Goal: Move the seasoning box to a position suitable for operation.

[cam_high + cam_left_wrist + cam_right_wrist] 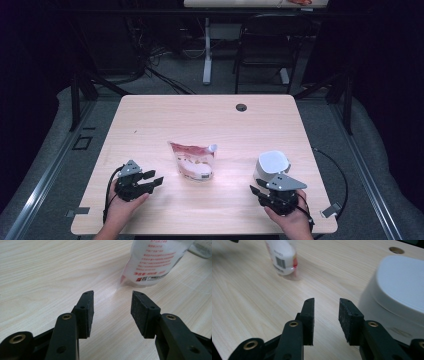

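A white and red spouted pouch stands near the middle of the wooden table. A white cup stands to its right. My left gripper rests low on the table left of the pouch, open, pointing toward it with nothing between its pads. In the left gripper view the pouch stands beyond the open left gripper. My right gripper sits just in front of the cup, open and empty. In the right gripper view the cup is close at the right of the right gripper, the pouch far left.
A round cable hole lies near the table's far edge. A dark chair and a desk leg stand beyond the table. A small grey clip sits at the front right corner.
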Motion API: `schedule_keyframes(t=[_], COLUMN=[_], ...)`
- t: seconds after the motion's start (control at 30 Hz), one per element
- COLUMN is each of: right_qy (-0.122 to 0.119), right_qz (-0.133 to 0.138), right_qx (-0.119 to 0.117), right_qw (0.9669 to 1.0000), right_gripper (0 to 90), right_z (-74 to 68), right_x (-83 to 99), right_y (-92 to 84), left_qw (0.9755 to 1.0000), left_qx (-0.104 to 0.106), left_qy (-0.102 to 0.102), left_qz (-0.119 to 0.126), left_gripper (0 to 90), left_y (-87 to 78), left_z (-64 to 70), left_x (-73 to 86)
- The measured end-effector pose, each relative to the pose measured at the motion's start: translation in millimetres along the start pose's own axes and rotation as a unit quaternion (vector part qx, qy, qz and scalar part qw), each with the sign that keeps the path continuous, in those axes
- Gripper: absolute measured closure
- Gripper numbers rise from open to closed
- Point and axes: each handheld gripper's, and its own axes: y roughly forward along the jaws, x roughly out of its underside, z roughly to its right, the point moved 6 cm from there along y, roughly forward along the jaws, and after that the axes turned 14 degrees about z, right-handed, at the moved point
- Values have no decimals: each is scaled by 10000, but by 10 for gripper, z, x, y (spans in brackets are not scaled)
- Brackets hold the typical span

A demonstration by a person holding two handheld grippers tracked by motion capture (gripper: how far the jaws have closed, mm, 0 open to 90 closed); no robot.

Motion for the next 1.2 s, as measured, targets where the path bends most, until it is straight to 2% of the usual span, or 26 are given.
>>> schedule_keyframes(t=[0.1, 0.23, 0.4, 0.53, 0.73, 0.87, 1.0, 1.07, 1.2], right_qy=[134, 285, 571, 712, 812, 746, 821, 876, 843], right_qz=[17, -149, -141, -151, -205, -234, -312, -243, -223], right_qx=[155, 381, 911, 1194, 1353, 1429, 1627, 1678, 1720], right_qw=[9998, 9988, 9941, 9902, 9873, 9866, 9828, 9816, 9812], right_gripper=[662, 679, 699, 691, 667, 686, 705, 711, 717], right_z=[80, 190, 396, 575, 731, 788, 895, 936, 1014], right_x=[39, 153, 236, 284, 351, 350, 383, 382, 384], right_y=[-111, -246, -383, -412, -367, -306, -283, -279, -233], left_qw=[10000, 10000, 9999, 9999, 10000, 10000, 10000, 10000, 10000], left_qx=[-8, -49, -88, -84, -70, -62, -71, -73, -62], left_qy=[28, 43, -63, -21, 10, 10, 24, 37, 31], left_qz=[11, 12, 94, 105, 59, 39, 41, 37, 27], left_gripper=[538, 543, 546, 546, 546, 546, 546, 546, 547], left_y=[-17, -25, -27, -27, -27, -32, -33, -30, -16], left_z=[-1, -10, -28, -35, -26, -29, -27, -29, -22], left_x=[-5, -10, -20, -25, -12, -7, -5, -2, 3])
